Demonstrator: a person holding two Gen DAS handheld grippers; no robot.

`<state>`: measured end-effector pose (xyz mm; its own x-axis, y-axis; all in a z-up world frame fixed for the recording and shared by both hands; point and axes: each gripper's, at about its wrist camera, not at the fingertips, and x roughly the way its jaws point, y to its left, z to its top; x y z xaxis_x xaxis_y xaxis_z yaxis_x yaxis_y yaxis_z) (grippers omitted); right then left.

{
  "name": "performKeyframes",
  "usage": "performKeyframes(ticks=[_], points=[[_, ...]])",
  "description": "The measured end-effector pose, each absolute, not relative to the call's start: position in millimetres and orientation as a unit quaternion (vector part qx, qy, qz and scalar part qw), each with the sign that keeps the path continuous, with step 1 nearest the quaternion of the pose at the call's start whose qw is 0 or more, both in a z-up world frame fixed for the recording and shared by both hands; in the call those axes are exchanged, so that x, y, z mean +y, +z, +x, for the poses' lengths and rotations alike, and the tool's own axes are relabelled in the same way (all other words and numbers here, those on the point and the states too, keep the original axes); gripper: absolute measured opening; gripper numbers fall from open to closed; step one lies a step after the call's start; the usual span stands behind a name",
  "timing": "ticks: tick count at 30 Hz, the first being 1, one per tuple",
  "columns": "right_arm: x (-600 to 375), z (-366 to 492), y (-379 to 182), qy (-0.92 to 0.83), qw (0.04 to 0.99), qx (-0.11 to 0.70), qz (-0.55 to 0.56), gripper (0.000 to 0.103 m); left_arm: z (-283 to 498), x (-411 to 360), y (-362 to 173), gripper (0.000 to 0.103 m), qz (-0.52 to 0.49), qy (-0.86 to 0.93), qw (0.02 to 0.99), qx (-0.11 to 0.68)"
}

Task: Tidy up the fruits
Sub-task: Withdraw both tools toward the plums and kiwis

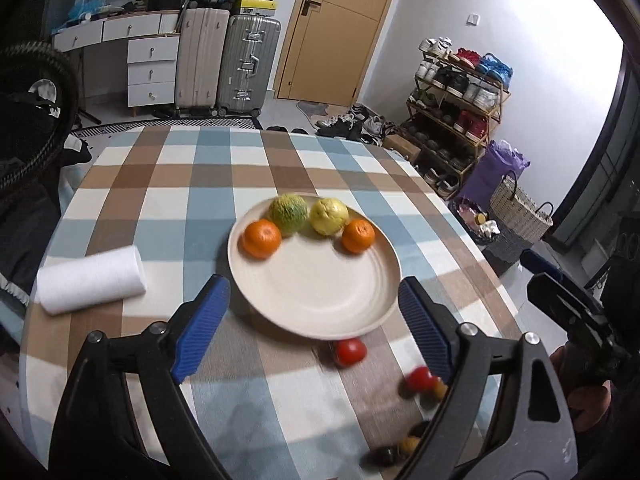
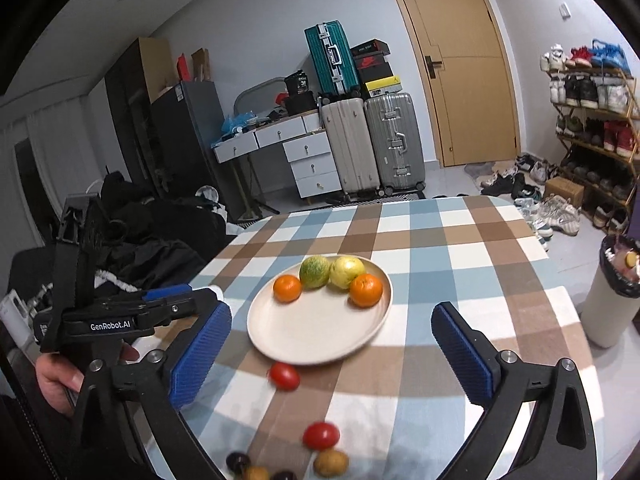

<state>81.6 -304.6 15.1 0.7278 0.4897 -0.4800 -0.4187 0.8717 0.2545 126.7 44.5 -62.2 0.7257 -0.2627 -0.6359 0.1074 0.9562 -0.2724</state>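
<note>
Fruit sits on the far half of a cream plate [image 2: 280, 336] mid-table: two oranges [image 2: 287, 288], a green citrus [image 2: 315, 271], a yellow one [image 2: 346, 271], in a row running left-right. Plate's near half is bare. Two tomatoes [image 2: 284, 376] lie on the checked cloth [image 2: 460, 240] near its front rim. Left gripper [image 1: 314, 322] and right gripper [image 2: 332, 344] hover w/ fingers spread wide, empty. Paper roll [image 1: 90, 280] lies at left.

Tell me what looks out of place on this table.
Several small fruits lie loose on the tablecloth rather than on the plate: two red ones and a few brown and dark ones near the table's front edge.
</note>
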Motion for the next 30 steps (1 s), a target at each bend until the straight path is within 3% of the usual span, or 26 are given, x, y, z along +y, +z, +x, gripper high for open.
performKeyframes(ticks=[4, 9, 30], points=[[-304.5, 58.0, 15.4, 0.242, 0.93, 0.27, 0.055, 0.103, 101.0, 36.1, -67.8, 0.087, -0.101, -0.107, 0.92, 0.364], [-307.7, 34.1, 10.7, 0.238, 0.934, 0.263, 0.05, 0.103, 76.9, 31.5, -83.0, 0.1, -0.11, -0.112, 0.913, 0.377], [-311.8, -9.2, -34.5, 0.237, 0.918, 0.31, 0.067, 0.103, 44.4, 15.9, -146.9, 0.1, -0.141, -0.208, 0.86, 0.443]])
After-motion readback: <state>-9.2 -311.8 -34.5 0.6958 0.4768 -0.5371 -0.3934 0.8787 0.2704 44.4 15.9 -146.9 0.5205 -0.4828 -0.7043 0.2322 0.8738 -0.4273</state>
